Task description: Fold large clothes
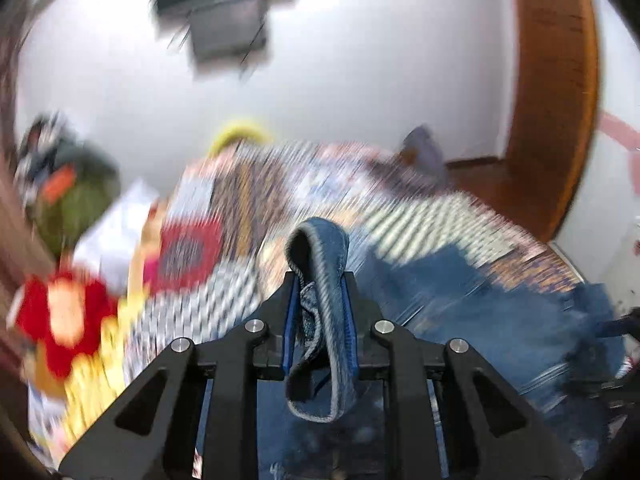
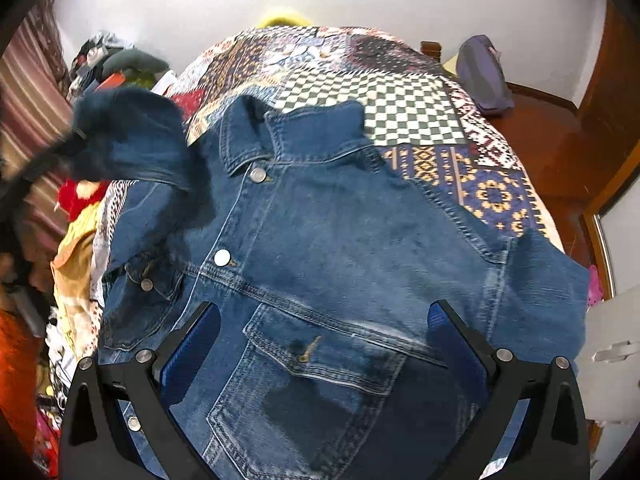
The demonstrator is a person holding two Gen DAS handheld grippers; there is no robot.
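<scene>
A blue denim jacket (image 2: 320, 216) lies front up on the patchwork bedspread (image 2: 400, 92), collar toward the far end. My left gripper (image 1: 319, 280) is shut on a fold of the jacket's denim edge (image 1: 324, 248) and holds it raised; the view is blurred by motion. In the right wrist view this lifted sleeve (image 2: 128, 132) hangs at the left, blurred. My right gripper (image 2: 324, 316) is open, its blue pads (image 2: 440, 320) spread wide just above the jacket's chest pocket (image 2: 312, 364), holding nothing.
A heap of mixed clothes (image 2: 76, 240) lies along the bed's left side. A purple bag (image 2: 484, 72) sits at the far right on the wooden floor (image 2: 540, 140). A wooden door (image 1: 556, 80) stands at the right. White wall behind.
</scene>
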